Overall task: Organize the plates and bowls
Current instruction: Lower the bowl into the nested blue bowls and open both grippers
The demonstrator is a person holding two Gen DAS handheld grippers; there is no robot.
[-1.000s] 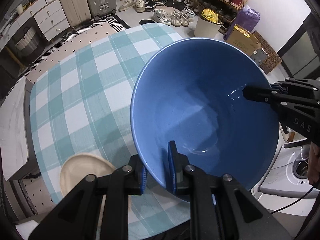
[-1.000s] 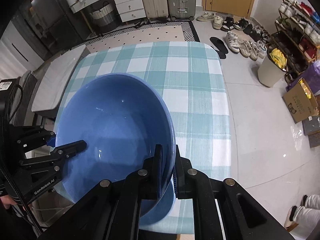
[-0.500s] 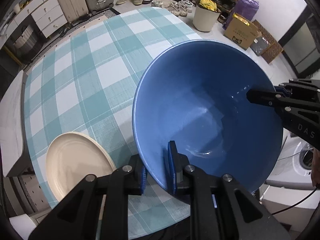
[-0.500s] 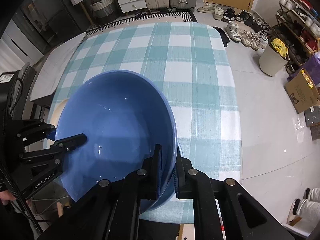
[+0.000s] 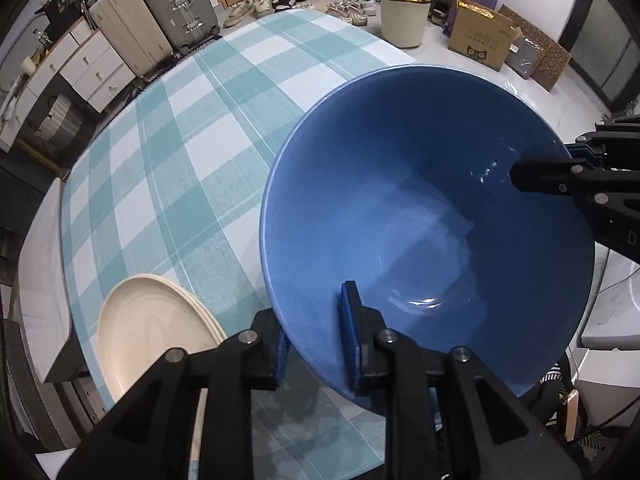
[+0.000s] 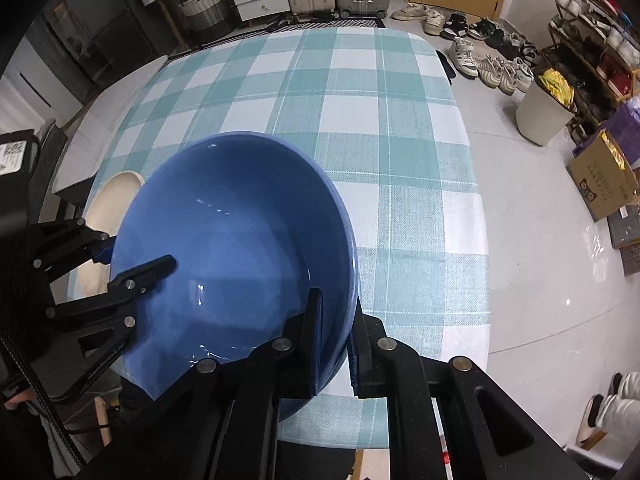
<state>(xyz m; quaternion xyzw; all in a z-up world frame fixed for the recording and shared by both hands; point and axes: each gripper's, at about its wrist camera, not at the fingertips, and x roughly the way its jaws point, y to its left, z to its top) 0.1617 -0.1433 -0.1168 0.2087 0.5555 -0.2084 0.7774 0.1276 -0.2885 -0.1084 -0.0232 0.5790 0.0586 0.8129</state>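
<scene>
A person lowers a large blue bowl (image 5: 428, 216) toward the near edge of a table draped in a teal-and-white checked cloth (image 5: 192, 128), holding it by opposite sides of its rim with two hand-held grippers. The right gripper (image 6: 334, 340) is clamped tight on the rim at the bowl's right side, one finger inside the wall and one outside. The left gripper (image 5: 316, 340) straddles the rim at the left side, and its jaws have just been opening; the inner blue pad (image 5: 350, 332) lies against the inside wall, while a sliver of gap appears at the outer pad, so whether it grips firmly cannot be told.

The bowl sits tilted in both wrist views, over the near part of the table, and whether its base has touched the cloth is hidden. A cream plate (image 5: 152, 332) lies just to its left at the table's near-left corner, part of it hidden behind the left gripper's fingers.

The danger lies in that loosening left hold: should it let go before the bowl rests flat, the weight would hang from the right gripper's thin rim pinch alone, and the bowl could swing, slip or knock down hard. Set too close to the near edge, it could tip off toward the floor. A drift to the left could bring it down against the cream plate's rim.
</scene>
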